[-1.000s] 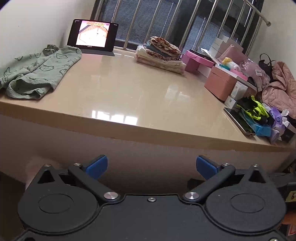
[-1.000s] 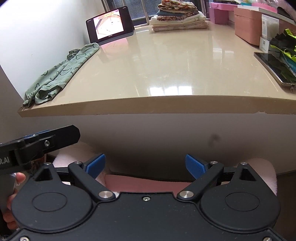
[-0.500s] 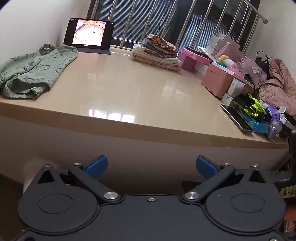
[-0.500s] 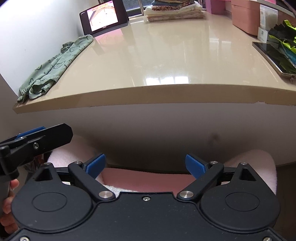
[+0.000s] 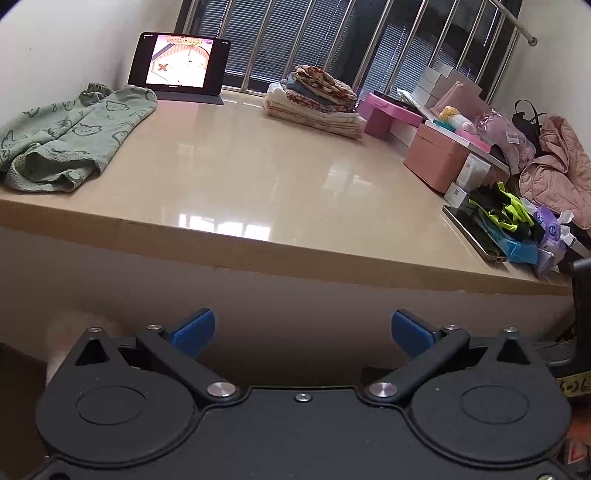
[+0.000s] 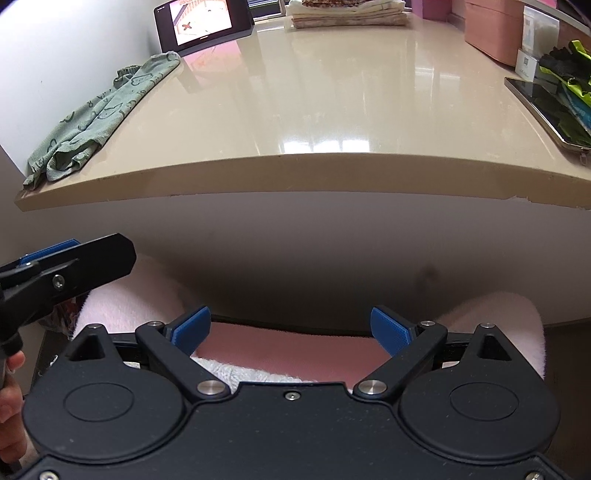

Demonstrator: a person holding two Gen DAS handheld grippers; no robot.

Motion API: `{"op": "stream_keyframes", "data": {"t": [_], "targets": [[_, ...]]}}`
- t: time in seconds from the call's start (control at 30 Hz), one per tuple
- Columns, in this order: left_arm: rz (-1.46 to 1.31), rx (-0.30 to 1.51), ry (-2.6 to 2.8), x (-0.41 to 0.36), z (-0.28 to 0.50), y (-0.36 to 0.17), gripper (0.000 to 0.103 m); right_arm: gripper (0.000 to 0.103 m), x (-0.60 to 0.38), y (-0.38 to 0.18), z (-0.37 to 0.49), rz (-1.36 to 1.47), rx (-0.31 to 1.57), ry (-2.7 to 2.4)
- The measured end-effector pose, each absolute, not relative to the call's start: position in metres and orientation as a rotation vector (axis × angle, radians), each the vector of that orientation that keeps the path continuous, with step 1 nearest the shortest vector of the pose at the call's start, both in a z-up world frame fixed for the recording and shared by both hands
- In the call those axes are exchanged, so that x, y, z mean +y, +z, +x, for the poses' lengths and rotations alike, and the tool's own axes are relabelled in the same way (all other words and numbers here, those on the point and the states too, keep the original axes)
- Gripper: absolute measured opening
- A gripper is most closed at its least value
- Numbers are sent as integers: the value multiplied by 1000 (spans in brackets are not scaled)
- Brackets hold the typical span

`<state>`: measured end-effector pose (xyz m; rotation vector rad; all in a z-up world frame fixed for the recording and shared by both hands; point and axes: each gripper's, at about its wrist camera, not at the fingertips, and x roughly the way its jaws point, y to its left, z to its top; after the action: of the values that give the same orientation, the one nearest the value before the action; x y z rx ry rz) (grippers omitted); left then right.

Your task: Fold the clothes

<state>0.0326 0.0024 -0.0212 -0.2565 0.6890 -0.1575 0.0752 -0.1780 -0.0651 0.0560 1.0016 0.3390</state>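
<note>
A crumpled green garment with a bear print (image 5: 70, 138) (image 6: 99, 118) lies at the left edge of the beige table (image 5: 258, 177) (image 6: 332, 110). A stack of folded clothes (image 5: 314, 99) (image 6: 347, 13) sits at the back by the window. My left gripper (image 5: 301, 332) is open, held below the table's front edge, with nothing between its blue pads. My right gripper (image 6: 291, 330) is open too, low in front of the table, over pink and white fleece on the person's lap (image 6: 288, 350). One finger of the left gripper (image 6: 74, 258) shows in the right wrist view.
A tablet (image 5: 181, 64) (image 6: 203, 20) stands at the back left. Pink boxes (image 5: 436, 155), a phone (image 5: 472, 229) (image 6: 546, 107), neon-green fabric (image 5: 506, 210) and a pink jacket (image 5: 557, 177) crowd the right side. A hand (image 6: 11, 398) grips the left tool.
Both grippers have dipped a little and the view of the table has shifted; the left gripper points slightly further left. Both stay open and nothing on the table has moved.
</note>
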Motion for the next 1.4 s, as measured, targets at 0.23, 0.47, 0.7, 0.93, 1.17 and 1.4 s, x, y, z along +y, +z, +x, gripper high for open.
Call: {"op": "stream_keyframes", "data": {"t": [0.23,0.47,0.7,0.93,1.17,1.4], "targets": [[-250,683,-165,8,33,-21,103,95,-177,-64,73,43,993,353],[-243,679,-153,7,33,-20,103,95,-175,-61,72,38,974,367],[-220,605,-147,3,25,-10,103,95,-176,-47,64,45,861,361],[-212,520,-139,0,20,1,103,95,-177,-28,56,17,713,355],[-198,434,-112,0,12,7,103,95,-181,-19,53,25,628,352],[-169,427,-80,-3,11,9,103,95,-180,-16,52,12,608,359]]}}
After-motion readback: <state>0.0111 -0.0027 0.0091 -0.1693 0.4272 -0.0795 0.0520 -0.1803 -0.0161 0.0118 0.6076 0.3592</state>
